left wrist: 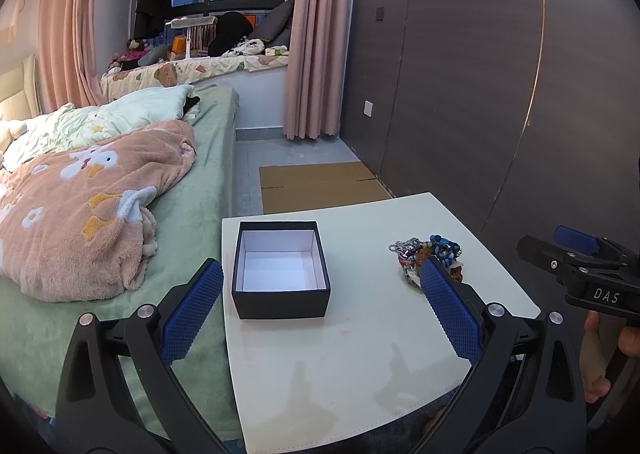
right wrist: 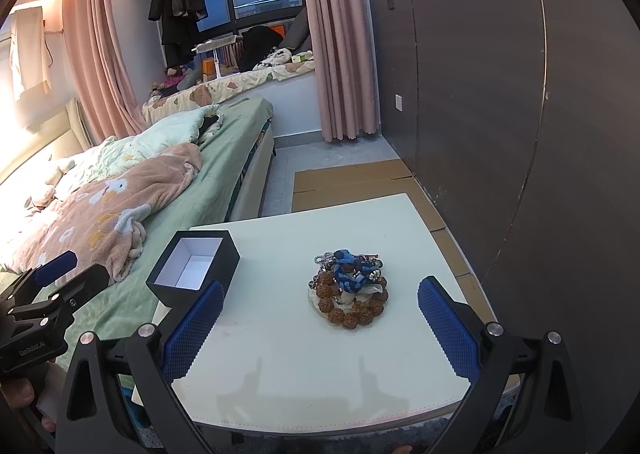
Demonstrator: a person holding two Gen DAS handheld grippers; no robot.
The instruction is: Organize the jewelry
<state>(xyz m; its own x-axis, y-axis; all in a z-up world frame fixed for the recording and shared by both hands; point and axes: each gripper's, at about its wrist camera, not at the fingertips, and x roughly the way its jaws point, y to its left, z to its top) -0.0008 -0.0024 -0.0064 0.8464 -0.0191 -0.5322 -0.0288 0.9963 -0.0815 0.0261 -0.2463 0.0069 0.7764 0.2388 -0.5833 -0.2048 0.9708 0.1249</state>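
A pile of jewelry (right wrist: 348, 288) lies on the white table (right wrist: 304, 354): brown bead bracelets, a blue beaded piece and silver chains. It also shows in the left wrist view (left wrist: 430, 254), partly hidden by my left finger. A black open box with a white empty inside (left wrist: 280, 270) stands on the table's left side, also seen in the right wrist view (right wrist: 194, 266). My left gripper (left wrist: 320, 302) is open, just in front of the box. My right gripper (right wrist: 320, 318) is open, just short of the pile. Both are empty.
A bed (left wrist: 120, 194) with a pink blanket runs along the table's left edge. A dark wood wall panel (left wrist: 480, 94) stands to the right. Flat cardboard (left wrist: 320, 186) lies on the floor beyond the table. The right gripper shows in the left wrist view (left wrist: 580, 254).
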